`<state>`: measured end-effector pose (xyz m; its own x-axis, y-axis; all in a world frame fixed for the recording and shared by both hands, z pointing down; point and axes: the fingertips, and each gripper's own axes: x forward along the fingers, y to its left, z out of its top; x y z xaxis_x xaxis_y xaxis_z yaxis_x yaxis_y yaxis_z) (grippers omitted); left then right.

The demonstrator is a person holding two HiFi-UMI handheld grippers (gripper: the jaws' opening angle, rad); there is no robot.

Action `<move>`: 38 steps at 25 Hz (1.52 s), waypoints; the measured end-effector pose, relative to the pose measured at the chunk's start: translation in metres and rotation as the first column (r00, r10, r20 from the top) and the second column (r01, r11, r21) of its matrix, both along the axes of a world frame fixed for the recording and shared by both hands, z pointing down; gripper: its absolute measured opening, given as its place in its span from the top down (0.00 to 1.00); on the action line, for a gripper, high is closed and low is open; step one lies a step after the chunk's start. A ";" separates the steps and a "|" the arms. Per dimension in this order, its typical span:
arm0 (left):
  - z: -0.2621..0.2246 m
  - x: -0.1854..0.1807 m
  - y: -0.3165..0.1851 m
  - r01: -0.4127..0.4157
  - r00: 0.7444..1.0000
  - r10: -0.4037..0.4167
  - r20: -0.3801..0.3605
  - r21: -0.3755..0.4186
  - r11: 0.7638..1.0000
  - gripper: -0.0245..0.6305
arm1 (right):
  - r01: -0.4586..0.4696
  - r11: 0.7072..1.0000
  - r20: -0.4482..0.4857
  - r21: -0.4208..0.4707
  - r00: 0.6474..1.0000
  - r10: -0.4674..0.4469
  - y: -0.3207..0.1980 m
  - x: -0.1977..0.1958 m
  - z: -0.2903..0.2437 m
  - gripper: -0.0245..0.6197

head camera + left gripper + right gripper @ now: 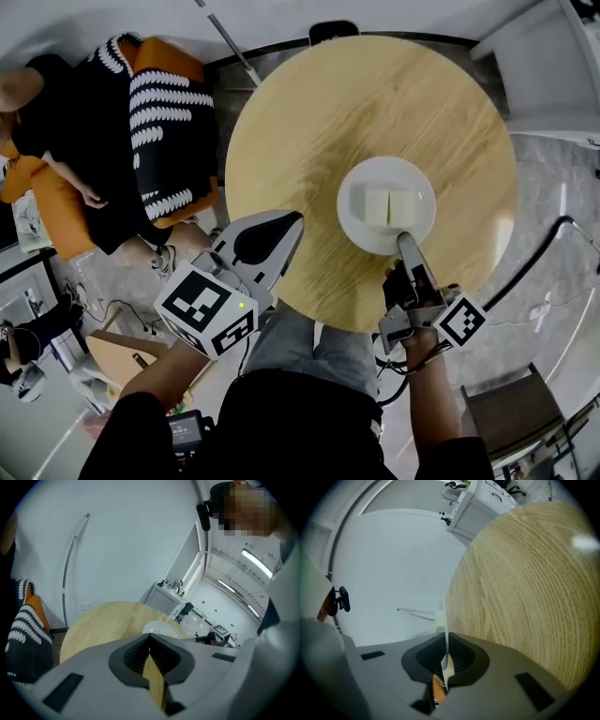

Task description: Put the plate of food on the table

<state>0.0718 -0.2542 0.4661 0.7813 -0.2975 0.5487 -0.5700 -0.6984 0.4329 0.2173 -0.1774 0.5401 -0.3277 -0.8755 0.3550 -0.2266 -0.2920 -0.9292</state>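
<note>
Seen from the head view, the person's left gripper (pixel 292 221) sits at seven o'clock and points toward one o'clock, jaws together and empty. The right gripper (pixel 404 240), at five o'clock, aims toward eleven, jaws clamped on the rim of the plate (pixel 417 187). The left forearm (pixel 164 373) and right forearm (pixel 424 384) reach forward.

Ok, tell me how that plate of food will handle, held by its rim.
Probably stiff: the plate looks flat though the right tongs pinch only its rim. The loose pale blocks may slide if it tilts.
</note>
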 end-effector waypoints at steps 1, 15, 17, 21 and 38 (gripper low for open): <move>0.002 0.000 0.000 0.000 1.000 0.000 0.000 -0.005 1.000 0.95 | 0.002 1.000 -0.003 -0.010 1.000 -0.002 -0.001 0.000 0.003 0.93; 0.019 -0.006 -0.002 -0.001 1.000 0.002 0.029 -0.031 1.000 0.95 | -0.001 0.997 0.022 -0.073 1.000 0.002 -0.004 -0.004 0.030 0.93; 0.018 -0.004 0.000 -0.002 1.000 0.003 0.029 -0.030 1.000 0.95 | -0.001 0.997 0.022 -0.079 1.000 0.002 -0.003 -0.005 0.031 0.92; 0.018 -0.003 0.000 -0.002 1.000 0.003 0.028 -0.029 1.000 0.95 | -0.013 0.995 0.037 -0.094 0.999 0.017 -0.001 -0.005 0.035 0.92; 0.020 0.002 -0.001 -0.006 1.000 0.007 0.028 -0.043 0.999 0.95 | 0.146 0.981 -0.036 -0.130 0.988 -0.152 -0.002 -0.015 0.036 0.78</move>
<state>0.0735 -0.2550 0.4862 0.7674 -0.2683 0.5824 -0.5778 -0.6830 0.4468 0.2027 -0.1797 0.5764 -0.4320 -0.7653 0.4772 -0.3171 -0.3664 -0.8748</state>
